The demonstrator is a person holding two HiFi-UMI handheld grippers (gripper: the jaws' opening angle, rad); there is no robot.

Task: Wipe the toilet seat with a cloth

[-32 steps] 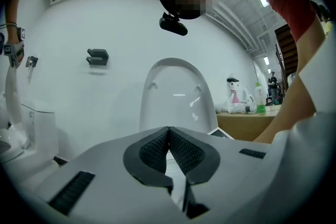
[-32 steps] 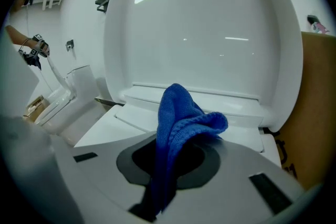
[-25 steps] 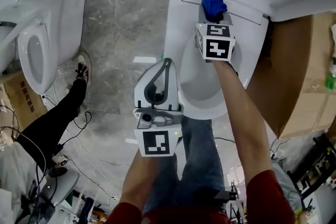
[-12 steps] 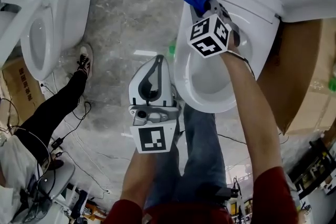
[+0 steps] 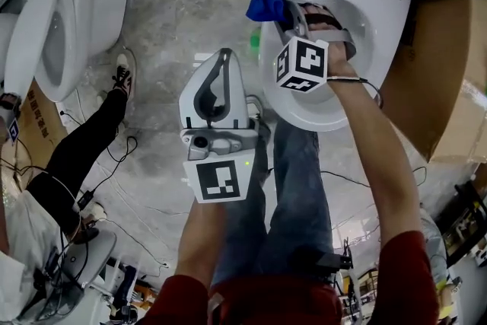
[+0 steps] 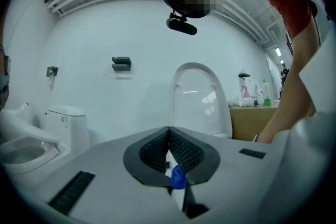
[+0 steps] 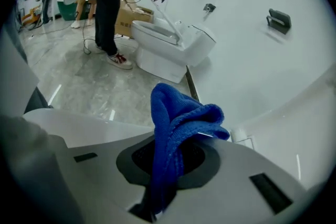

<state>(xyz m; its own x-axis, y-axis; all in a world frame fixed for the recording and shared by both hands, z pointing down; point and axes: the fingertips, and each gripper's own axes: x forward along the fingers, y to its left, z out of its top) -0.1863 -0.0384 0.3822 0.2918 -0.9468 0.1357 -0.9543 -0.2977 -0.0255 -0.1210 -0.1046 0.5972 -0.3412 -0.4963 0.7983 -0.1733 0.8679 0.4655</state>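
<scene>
Your right gripper [image 5: 288, 13] is clenched on the blue cloth [image 5: 268, 1], which bunches up out of its jaws. In the head view the cloth sits at the left rear edge of the toilet seat [image 5: 371, 38]. Whether it presses on the porcelain I cannot tell. Your left gripper [image 6: 169, 131] has its jaws pressed together with nothing gripped between the pads. It hangs beside the bowl over the floor [image 5: 183, 4], pointing roughly level.

The surface you work on is glossy white. The lid [image 6: 199, 99] stands raised against a plain white wall [image 6: 105, 23] that carries a small dark fixture [image 6: 121, 63].

The floor is grey, marbled stone with a sheen. A second toilet [image 5: 46, 11] stands well apart at the left. A bystander's leg [image 5: 80, 152] in black trousers and a sneaker is planted near it, with cables [image 5: 99, 202] trailing around. A cardboard box [image 5: 437, 65] sits just beside your toilet on the right.
</scene>
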